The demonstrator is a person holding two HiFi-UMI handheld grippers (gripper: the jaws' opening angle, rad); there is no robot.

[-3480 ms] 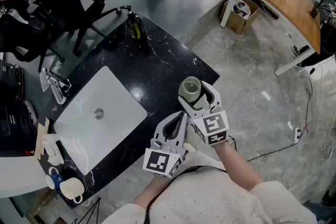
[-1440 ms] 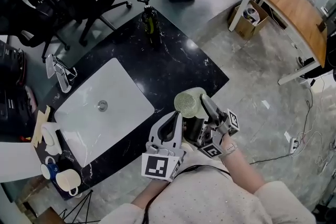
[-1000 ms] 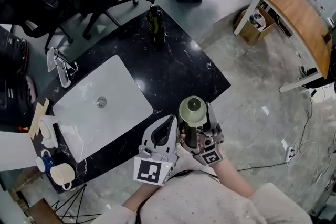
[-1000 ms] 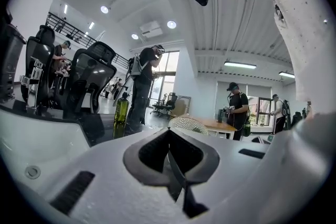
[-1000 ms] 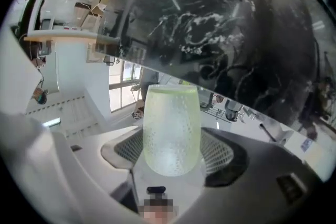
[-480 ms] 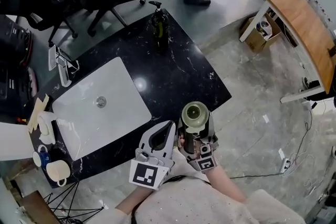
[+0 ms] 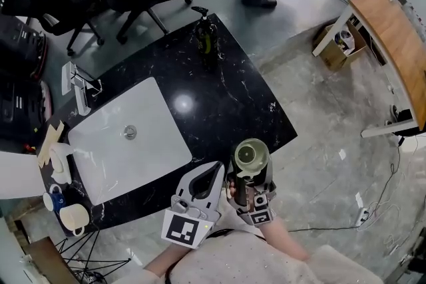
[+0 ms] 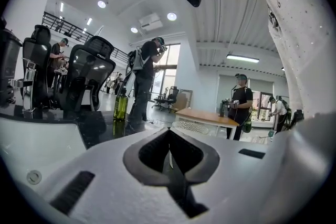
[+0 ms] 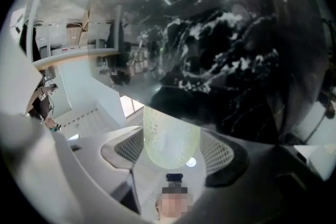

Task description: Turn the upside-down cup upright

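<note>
Your right gripper [image 7: 249, 175] is clamped on the pale green dimpled plastic cup [image 7: 251, 155], which stands on end between its mesh-padded jaws. One round end faces straight up at you, dark inside its rim like an open mouth. The cup hangs over the near edge of the black marble counter [image 7: 219, 93], well apart from the white rectangular sink [image 7: 126, 163]. Your left gripper [image 7: 208, 176] sits just beside it, jaws together on nothing.
</note>
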